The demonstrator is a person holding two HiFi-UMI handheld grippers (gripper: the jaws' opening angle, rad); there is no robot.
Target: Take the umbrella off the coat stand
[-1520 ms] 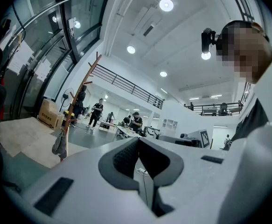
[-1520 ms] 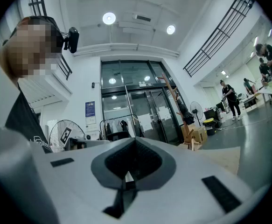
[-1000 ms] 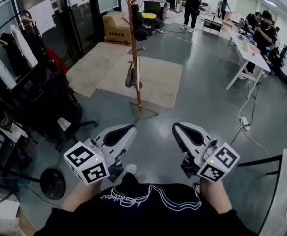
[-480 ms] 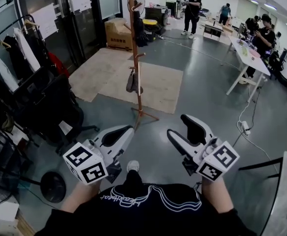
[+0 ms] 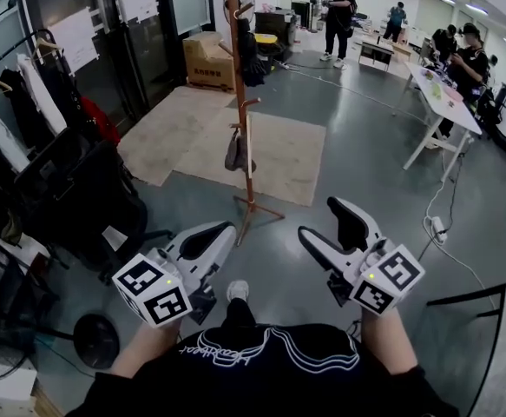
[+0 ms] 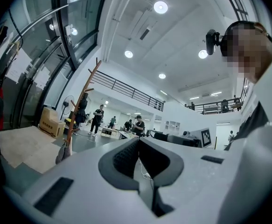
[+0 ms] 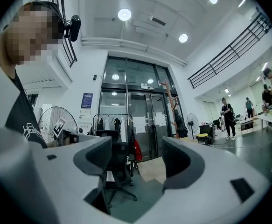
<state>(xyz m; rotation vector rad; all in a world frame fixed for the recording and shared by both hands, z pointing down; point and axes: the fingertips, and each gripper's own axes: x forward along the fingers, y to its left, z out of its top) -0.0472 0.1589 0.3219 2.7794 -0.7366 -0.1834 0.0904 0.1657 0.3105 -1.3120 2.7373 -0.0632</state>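
Umbrella hangs on coat stand, well ahead: approach step. Right gripper opening, empty; left gripper closed. Next: close in, grasp.

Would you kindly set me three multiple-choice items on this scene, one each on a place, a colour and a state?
1. Where does the umbrella hang? A on the coat stand; B on the clothes rail; C on the office chair.
2. What colour is the coat stand? A white; B wood brown; C blue.
3. How do the left tongs stand? A wide open; B shut on the umbrella; C shut and empty.
Answers: 1 A, it hangs from a low peg of the stand; 2 B, its pole is brown wood; 3 C, they are closed with nothing between.
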